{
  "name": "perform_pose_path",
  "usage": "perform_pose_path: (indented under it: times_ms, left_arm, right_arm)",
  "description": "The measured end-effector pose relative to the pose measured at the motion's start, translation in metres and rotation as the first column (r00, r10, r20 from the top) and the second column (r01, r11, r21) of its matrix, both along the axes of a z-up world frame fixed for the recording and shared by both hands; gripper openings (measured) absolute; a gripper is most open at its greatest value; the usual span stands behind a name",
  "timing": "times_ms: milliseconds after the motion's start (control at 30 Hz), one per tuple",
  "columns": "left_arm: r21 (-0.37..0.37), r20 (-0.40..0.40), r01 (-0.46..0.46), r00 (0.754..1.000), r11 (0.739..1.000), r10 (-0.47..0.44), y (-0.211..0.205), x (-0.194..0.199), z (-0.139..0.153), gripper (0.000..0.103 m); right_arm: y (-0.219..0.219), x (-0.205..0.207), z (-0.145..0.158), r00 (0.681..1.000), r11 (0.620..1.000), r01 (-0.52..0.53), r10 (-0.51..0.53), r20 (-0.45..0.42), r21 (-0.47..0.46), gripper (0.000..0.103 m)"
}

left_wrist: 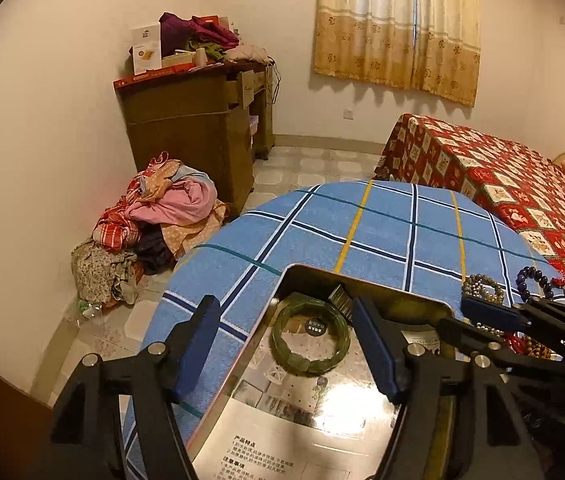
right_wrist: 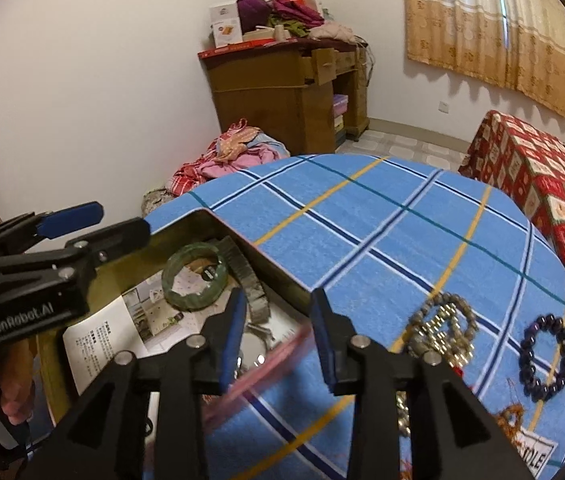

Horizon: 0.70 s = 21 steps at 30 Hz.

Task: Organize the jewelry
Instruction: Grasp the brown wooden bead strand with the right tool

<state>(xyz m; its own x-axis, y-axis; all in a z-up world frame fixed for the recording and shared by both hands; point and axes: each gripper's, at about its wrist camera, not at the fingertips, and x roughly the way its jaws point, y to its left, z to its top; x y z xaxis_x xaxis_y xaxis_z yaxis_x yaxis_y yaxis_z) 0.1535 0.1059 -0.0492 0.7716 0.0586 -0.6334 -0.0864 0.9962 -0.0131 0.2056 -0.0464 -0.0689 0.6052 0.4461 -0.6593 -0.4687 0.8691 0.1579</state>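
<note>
A shallow gold metal box (left_wrist: 366,280) lies on the blue checked cloth, with a green jade bangle (left_wrist: 311,334) and a grey link band (left_wrist: 342,300) inside. My left gripper (left_wrist: 286,354) is open and empty, its fingers astride the box's near left corner. In the right wrist view the box (right_wrist: 274,270) holds the bangle (right_wrist: 194,276) and the band (right_wrist: 248,280). My right gripper (right_wrist: 278,340) is open over the box's right edge, with a blurred pink-red thing (right_wrist: 266,364) between its fingers. A grey bead bracelet (right_wrist: 444,330) and a dark purple bead bracelet (right_wrist: 548,354) lie right of it.
A printed leaflet (left_wrist: 282,440) lines the box bottom. More bead strings (left_wrist: 530,346) lie at the cloth's right edge. Beyond the table are a clothes pile (left_wrist: 154,232), a brown dresser (left_wrist: 198,132) and a red-patterned bed (left_wrist: 502,184).
</note>
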Motion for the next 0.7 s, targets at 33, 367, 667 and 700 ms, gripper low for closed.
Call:
perform_pose_path:
  times_ms: [33,367,667,700]
  left_arm:
    - [0.005,0.000,-0.016,1.000,1.000,0.016,0.000,-0.001,-0.001,0.068]
    - [-0.067,-0.025,-0.053,0.998,0.996,0.051,-0.016,-0.024,-0.014,0.068]
    - [-0.015,-0.014,0.013,1.000,1.000,-0.013,-0.061,-0.050,-0.018,0.068]
    - [-0.016,-0.015,0.018,1.000,1.000,-0.018,-0.064,-0.051,-0.019,0.068]
  right_arm:
    - [-0.003,-0.001,0.000,1.000,1.000,0.007,-0.007,-0.004,0.002,0.036]
    - [-0.075,-0.031,-0.009,0.991,0.991,0.131,-0.132,-0.026,-0.012,0.051]
    - [-0.114,-0.062,-0.030,0.969,0.975,0.221,-0.222,-0.111,-0.024,0.052]
    - [-0.113,-0.063,-0.033,0.968,0.975,0.220,-0.222,-0.117,-0.030,0.052]
